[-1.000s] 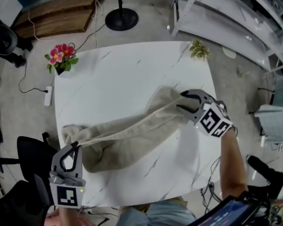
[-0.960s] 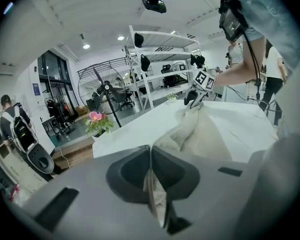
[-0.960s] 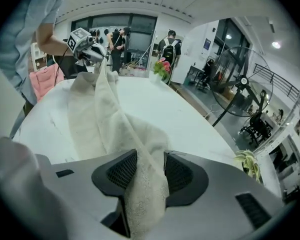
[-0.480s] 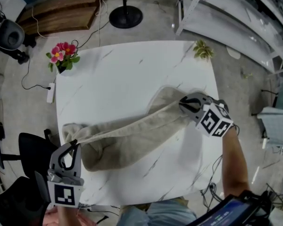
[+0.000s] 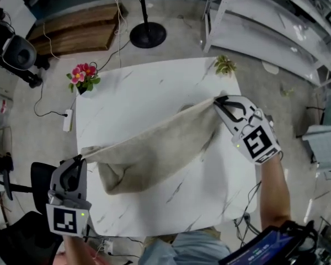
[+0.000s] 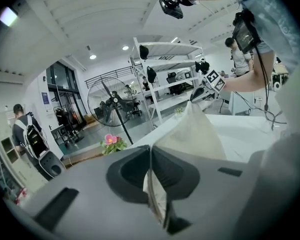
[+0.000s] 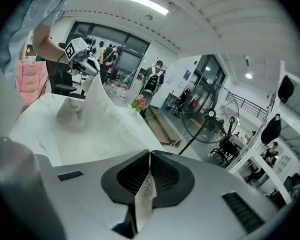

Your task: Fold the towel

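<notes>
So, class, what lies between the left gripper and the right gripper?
The beige towel, stretched from the left gripper to the right gripper over the table; the head view shows it.

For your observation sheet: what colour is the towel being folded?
The towel is plain beige, with no pattern; the head view shows it best.

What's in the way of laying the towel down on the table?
Nothing visible. The left gripper and right gripper pinch the towel, and the table beneath is bare. The pink flowers and small plant sit by its far corners, out of the way.
</notes>
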`<action>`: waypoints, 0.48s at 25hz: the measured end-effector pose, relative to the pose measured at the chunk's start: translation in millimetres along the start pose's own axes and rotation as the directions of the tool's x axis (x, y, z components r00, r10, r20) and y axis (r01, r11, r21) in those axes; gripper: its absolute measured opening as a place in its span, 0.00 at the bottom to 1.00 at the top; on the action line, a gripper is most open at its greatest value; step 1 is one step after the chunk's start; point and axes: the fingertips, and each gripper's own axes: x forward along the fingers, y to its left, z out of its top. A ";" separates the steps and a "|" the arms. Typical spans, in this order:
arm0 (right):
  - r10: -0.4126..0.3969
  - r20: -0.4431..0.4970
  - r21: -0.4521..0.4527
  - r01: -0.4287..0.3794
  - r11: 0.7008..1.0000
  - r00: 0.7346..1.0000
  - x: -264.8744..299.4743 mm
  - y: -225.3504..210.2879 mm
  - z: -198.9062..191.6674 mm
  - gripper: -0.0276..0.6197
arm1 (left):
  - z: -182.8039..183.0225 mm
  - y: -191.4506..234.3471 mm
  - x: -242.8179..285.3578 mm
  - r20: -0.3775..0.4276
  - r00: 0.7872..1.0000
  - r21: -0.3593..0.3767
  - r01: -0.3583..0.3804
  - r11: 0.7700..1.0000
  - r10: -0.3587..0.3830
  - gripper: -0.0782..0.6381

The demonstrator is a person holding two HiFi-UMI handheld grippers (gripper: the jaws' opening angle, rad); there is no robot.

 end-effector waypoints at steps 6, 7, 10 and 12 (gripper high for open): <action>-0.090 0.063 -0.026 0.092 0.995 0.994 -34.5 -11.9 34.4 0.08 | 27.3 2.4 -29.7 0.033 0.999 0.029 -0.041 0.999 0.040 0.13; -0.096 0.066 -0.032 0.098 0.995 0.993 -37.5 -10.7 36.3 0.08 | 28.6 0.9 -33.4 0.035 0.998 0.037 -0.048 0.998 0.046 0.13; -0.106 0.072 -0.051 0.109 0.993 0.992 -45.6 -3.6 37.3 0.08 | 31.3 -6.4 -44.1 0.044 0.997 0.037 -0.063 0.997 0.062 0.13; -0.108 0.081 -0.057 0.113 0.992 0.991 -53.6 3.6 37.3 0.08 | 31.5 -13.0 -52.5 0.049 0.996 0.029 -0.071 0.997 0.069 0.13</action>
